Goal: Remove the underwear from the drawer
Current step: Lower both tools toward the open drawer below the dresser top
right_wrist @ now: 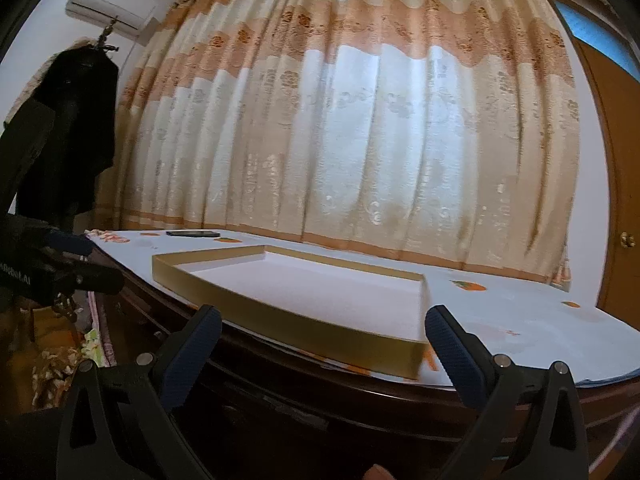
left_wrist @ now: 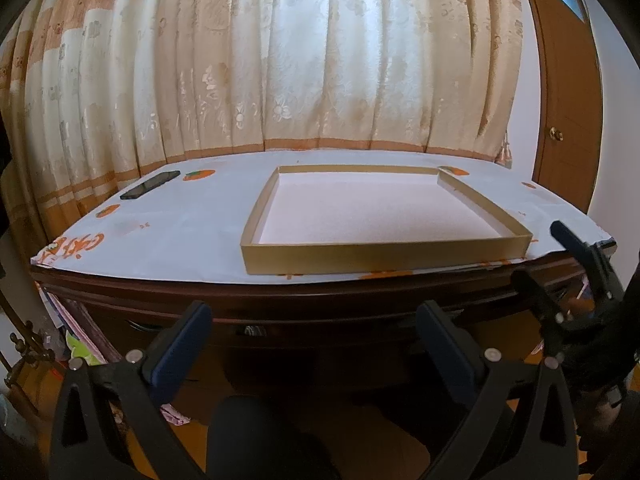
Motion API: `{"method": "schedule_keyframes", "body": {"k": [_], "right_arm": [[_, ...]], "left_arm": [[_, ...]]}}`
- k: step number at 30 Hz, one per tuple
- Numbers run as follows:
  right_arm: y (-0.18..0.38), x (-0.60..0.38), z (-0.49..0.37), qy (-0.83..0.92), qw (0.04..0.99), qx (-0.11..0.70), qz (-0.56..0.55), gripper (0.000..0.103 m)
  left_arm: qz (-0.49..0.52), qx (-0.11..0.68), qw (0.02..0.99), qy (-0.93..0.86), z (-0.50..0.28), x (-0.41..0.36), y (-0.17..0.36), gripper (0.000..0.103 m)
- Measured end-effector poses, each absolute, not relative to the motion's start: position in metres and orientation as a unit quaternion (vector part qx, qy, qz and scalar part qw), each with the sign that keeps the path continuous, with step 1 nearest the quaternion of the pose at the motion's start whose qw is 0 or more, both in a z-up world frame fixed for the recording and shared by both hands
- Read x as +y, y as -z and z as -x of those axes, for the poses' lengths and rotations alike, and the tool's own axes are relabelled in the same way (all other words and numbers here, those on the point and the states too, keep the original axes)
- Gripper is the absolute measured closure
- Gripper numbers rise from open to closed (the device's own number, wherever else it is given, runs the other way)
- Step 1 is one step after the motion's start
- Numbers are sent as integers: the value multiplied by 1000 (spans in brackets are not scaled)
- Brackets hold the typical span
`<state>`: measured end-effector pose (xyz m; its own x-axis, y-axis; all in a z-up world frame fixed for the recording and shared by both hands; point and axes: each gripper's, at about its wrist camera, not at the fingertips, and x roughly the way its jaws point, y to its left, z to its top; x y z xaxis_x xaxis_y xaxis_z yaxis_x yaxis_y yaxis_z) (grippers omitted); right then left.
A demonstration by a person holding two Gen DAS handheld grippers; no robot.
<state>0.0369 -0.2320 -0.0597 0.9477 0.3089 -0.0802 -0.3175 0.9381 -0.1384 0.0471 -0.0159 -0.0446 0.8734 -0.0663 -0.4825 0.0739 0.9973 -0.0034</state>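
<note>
Drawer [left_wrist: 256, 330] below spread fingers [left_wrist: 180, 344]

Below the gold tray [left_wrist: 384, 254], the dresser's drawer front [left_wrist: 280, 328] lies in deep shadow, its contents hidden. The right gripper [left_wrist: 576, 264], right of the tray, is cut off by the frame's edge.

The dark wooden drawer [left_wrist: 280, 320] sits closed beneath the tabletop; no underwear shows.

- Left gripper [left_wrist: 314, 322]: black plastic frame, triangular cut-outs in each arm, round silver screws at the joints.
- Right gripper [right_wrist: 324, 330]: same black frame; fingers [right_wrist: 192, 354] wear dark blue, finely textured pads.
- White lettering partly readable on the left gripper's body.
</note>
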Motion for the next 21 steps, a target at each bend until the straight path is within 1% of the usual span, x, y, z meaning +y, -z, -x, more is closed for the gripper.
{"method": "schedule_keyframes", "body": {"k": [5,9,17,21], "right_arm": [[74,-231,-49,-175,982,7,75,0],[84,-232,-56,-186,980,5,74,0],[100,-229,-59,-197,975,-32,103,0],[109,-228,-74,-206,972,21,109,0]], "left_arm": [[-7,246,969,30,-53,-13,49,0],[-5,246,969,28,-59,-9,53,0],[-4,248,968,31,-68,-7,57,0],[-3,252,967,29,-75,-5,60,0]]}}
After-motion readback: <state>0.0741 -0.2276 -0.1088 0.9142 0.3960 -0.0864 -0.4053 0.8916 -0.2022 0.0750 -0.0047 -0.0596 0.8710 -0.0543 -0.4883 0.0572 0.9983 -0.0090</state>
